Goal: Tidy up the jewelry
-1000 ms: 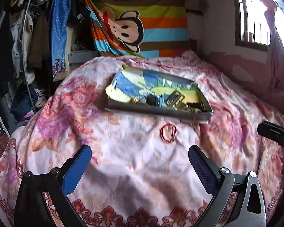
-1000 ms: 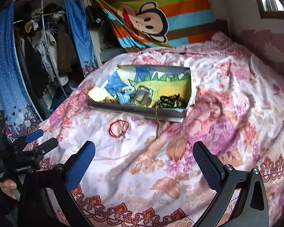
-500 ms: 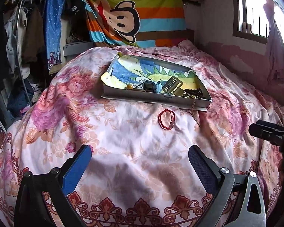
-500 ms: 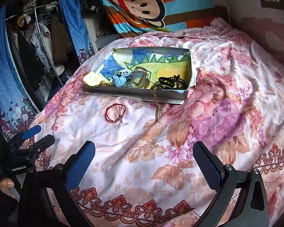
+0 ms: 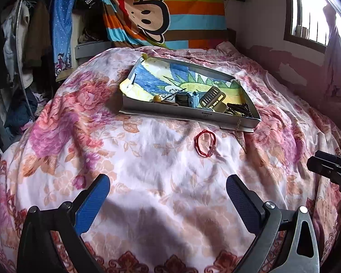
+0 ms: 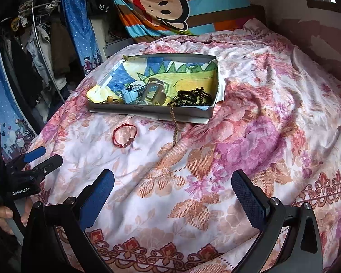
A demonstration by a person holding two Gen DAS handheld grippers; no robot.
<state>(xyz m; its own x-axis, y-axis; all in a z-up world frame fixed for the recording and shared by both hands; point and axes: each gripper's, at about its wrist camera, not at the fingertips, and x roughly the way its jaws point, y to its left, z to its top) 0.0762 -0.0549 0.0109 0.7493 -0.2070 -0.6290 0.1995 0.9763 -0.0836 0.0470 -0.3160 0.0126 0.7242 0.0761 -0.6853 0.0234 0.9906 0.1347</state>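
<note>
While both my grippers hover wide open and empty — left gripper, right gripper — the red bracelet lies on the bedspread, just outside the box it probably belongs in.

Bedspread: soft floral cloth, matt, creased. Box, centre of frame: grey cardboard, matt, lined with crayoned paper. Bracelet: red cord, matt. Chain: dull gold metal. Left gripper pads: blue textured rubber-like facing on matt black plastic.
</note>
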